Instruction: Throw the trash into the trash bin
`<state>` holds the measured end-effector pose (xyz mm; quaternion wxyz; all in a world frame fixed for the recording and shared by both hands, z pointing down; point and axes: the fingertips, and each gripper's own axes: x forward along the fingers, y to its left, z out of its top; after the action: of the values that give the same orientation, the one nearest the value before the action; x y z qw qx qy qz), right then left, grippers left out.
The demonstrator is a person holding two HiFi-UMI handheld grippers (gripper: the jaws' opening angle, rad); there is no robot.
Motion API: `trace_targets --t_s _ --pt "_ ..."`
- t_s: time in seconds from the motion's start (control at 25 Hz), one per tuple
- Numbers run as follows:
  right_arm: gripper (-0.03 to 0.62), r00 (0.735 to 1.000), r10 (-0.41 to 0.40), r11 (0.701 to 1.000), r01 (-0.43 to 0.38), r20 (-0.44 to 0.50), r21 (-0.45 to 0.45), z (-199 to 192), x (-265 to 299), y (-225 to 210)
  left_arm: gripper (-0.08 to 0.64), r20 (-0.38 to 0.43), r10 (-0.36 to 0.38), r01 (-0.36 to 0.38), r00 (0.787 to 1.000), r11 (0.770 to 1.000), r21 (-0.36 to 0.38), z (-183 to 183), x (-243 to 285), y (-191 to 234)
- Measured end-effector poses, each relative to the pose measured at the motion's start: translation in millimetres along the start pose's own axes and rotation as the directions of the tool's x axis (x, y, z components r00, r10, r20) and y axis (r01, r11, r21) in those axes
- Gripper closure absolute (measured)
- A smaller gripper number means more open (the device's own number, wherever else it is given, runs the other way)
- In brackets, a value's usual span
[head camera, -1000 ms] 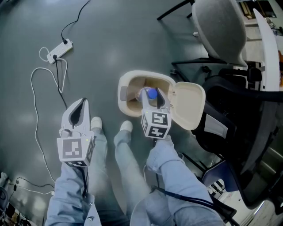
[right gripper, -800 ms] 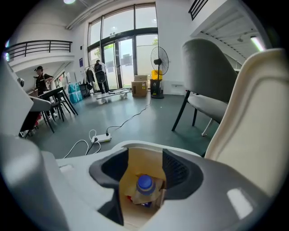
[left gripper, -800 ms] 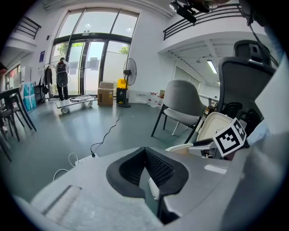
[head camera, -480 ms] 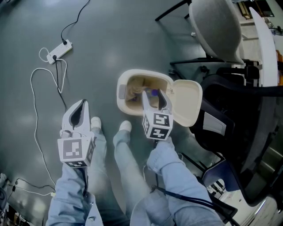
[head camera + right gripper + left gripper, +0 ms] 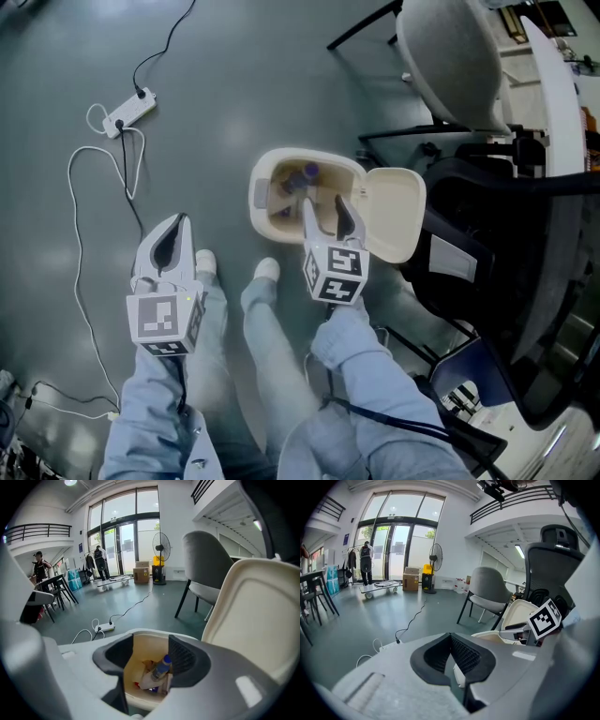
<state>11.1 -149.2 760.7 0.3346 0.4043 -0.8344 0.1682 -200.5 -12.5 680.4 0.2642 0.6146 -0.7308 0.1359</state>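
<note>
The left tongs (image 5: 177, 221) are held shut and empty near a shoe (image 5: 203, 262). The right tongs (image 5: 322, 201) are held wide open, with nothing gripped, over the bin (image 5: 259, 193), which stands on the floor. A blue-capped bottle (image 5: 161, 666) is seen through the open jaws, lying inside the bin on crumpled paper (image 5: 148, 680). The lid (image 5: 394, 212) is flipped open to the right. Farther off, a power strip (image 5: 128, 110) and a chair (image 5: 448, 58) are seen.

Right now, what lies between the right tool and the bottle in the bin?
Nothing: the right gripper view shows the right tool open and empty, with the bottle lying clear below in the bin.
</note>
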Motion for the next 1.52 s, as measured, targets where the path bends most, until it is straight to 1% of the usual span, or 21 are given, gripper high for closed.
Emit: trace_targets --t_s 0.12,0.28,0.48,0.6,0.68,0.84,0.96,1.08,1.24,1.36,1.44,1.52 --pt "0.36 1.0 -0.017 1.0 0.017 0.0 0.022 7 -13 -1 0.551 0.01 0.002 -0.002 1.0 1.0 0.003 6 -7 0" --pt "0.37 0.999 -0.028 0.998 0.027 0.023 0.053 30 -38 1 0.551 0.022 -0.003 0.003 1.0 1.0 0.009 25 -15 -2" --pt "0.407 0.999 -0.041 0.996 0.04 0.021 0.076 52 -89 2 0.551 -0.006 -0.05 0.05 0.999 0.999 0.008 57 -30 -24" --pt "0.472 0.998 -0.051 0.993 0.048 0.022 0.106 65 -122 4 0.551 0.013 -0.085 0.085 0.996 0.996 0.019 83 -42 -41" --pt "0.502 0.998 -0.064 0.989 0.061 0.015 0.131 74 -144 4 0.551 0.024 -0.105 0.104 0.994 0.994 0.025 103 -52 -52" --pt "0.584 0.996 -0.091 0.975 0.087 0.01 0.203 97 -188 0 0.551 0.035 -0.158 0.157 0.987 0.987 0.044 144 -76 -82" --pt "0.588 0.995 -0.103 0.964 0.095 0.018 0.247 112 -225 -4 0.551 0.024 -0.2 0.199 0.979 0.978 0.058 162 -106 -108" --pt "0.588 0.991 -0.126 0.961 0.11 0.05 0.253 133 -258 -13 0.551 0.027 -0.225 0.222 0.974 0.971 0.087 181 -132 -129" --pt "0.588 0.983 -0.145 0.966 0.115 0.115 0.233 168 -301 -19 0.551 0.068 -0.242 0.234 0.968 0.966 0.11 220 -158 -140" --pt "0.588 0.972 -0.17 0.964 0.131 0.16 0.229 188 -329 -25 0.551 0.121 -0.261 0.246 0.958 0.961 0.126 254 -172 -144" --pt "0.588 0.961 -0.201 0.957 0.153 0.187 0.247 199 -345 -37 0.551 0.155 -0.273 0.251 0.95 0.957 0.144 274 -175 -146" --pt "0.588 0.949 -0.248 0.942 0.189 0.196 0.276 200 -362 -56 0.551 0.165 -0.277 0.254 0.947 0.956 0.15 282 -176 -147"
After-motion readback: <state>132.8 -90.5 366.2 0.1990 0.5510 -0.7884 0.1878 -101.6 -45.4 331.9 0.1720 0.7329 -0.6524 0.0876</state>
